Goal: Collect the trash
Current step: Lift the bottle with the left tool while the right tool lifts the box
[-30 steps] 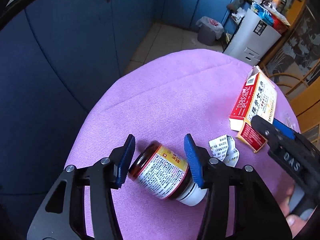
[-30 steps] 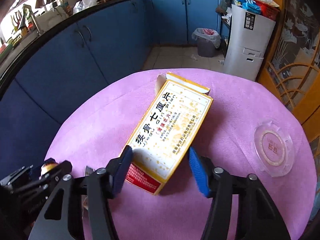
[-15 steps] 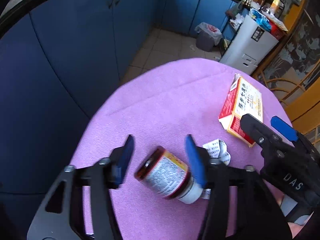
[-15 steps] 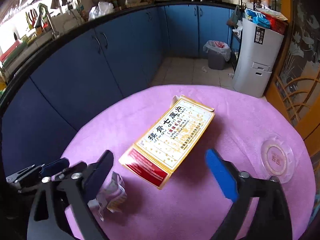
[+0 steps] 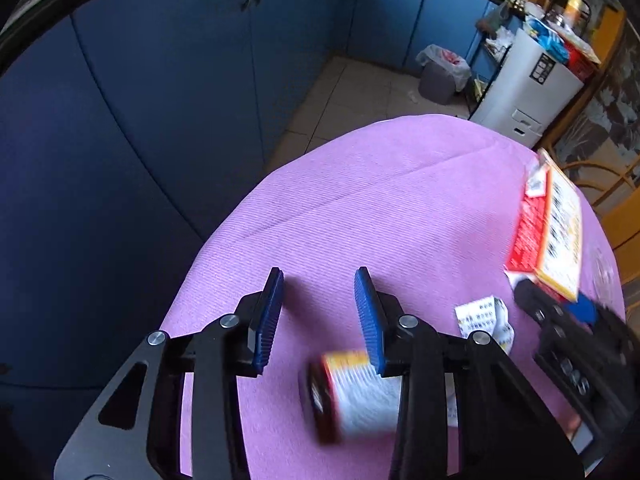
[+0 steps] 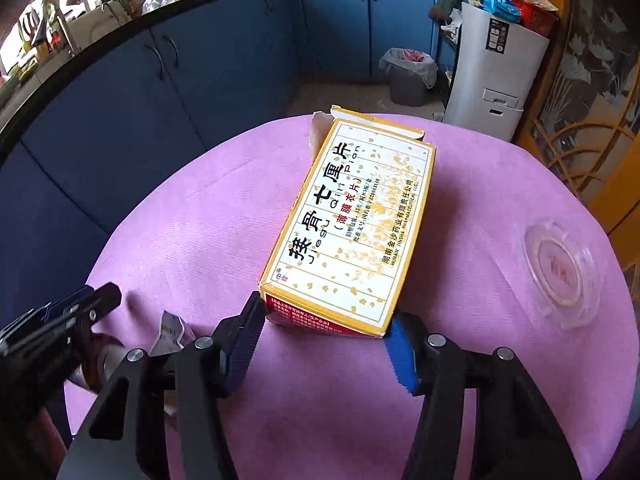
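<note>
Two grippers worked over a round table (image 6: 480, 400) draped in purple cloth, its near edge toward the cameras. At the near-left edge, the left gripper (image 5: 318, 312) stood with its jaws moderately apart and nothing between the pads; the brown jar (image 5: 352, 392) lay on its side, blurred, below and behind the right-hand pad, its long axis running roughly across the gripper's line, so it lay short of the fingertips and not between them. Just right of the jar, a crumpled paper slip (image 5: 484, 316) rested on the cloth. Toward the table's middle, the medicine carton (image 6: 352, 224) lay flat, its long axis running from the near side to the far edge, open flap farthest away. The right gripper (image 6: 326, 344) bracketed the carton's near short end, jaws spread to about the carton's width; whether the pads touched the cardboard could not be told. The right gripper was judged the better placed, needing only to close. At the right edge sat a clear ashtray (image 6: 560, 272), well apart.
</note>
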The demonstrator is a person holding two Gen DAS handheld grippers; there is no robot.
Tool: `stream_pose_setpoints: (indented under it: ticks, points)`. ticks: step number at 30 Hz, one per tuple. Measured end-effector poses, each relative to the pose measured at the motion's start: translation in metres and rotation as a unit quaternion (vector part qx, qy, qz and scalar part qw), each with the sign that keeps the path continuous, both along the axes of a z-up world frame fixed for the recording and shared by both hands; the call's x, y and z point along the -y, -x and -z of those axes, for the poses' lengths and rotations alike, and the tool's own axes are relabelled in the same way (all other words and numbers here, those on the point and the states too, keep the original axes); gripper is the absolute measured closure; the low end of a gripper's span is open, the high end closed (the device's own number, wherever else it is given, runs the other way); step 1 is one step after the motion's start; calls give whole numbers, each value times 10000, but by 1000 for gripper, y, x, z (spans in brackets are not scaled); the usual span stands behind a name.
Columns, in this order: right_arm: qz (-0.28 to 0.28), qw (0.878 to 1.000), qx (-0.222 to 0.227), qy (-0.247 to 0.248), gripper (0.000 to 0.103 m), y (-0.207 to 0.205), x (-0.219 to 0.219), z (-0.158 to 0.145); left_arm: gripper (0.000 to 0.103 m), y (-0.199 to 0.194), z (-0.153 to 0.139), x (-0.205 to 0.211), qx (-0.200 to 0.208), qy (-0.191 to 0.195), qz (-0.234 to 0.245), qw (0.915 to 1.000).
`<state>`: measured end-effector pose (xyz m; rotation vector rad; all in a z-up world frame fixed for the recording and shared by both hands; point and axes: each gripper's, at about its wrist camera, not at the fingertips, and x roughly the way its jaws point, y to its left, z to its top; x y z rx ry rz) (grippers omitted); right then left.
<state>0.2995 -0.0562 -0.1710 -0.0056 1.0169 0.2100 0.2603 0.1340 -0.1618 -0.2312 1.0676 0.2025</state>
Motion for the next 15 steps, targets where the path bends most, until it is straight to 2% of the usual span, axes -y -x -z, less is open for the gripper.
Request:
stream_pose_setpoints:
  ticks: [4, 9, 15]
  points:
    - [9, 9998, 129, 156, 49, 15, 10, -6, 66, -2, -6, -3, 81, 24, -47, 10000]
    - [65, 9995, 286, 89, 49, 29, 21, -21, 66, -1, -18, 2, 224, -2, 21, 9997]
    - [87, 9990, 441, -3, 49, 41, 37, -42, 65, 9, -28, 10, 280, 183, 316, 9989]
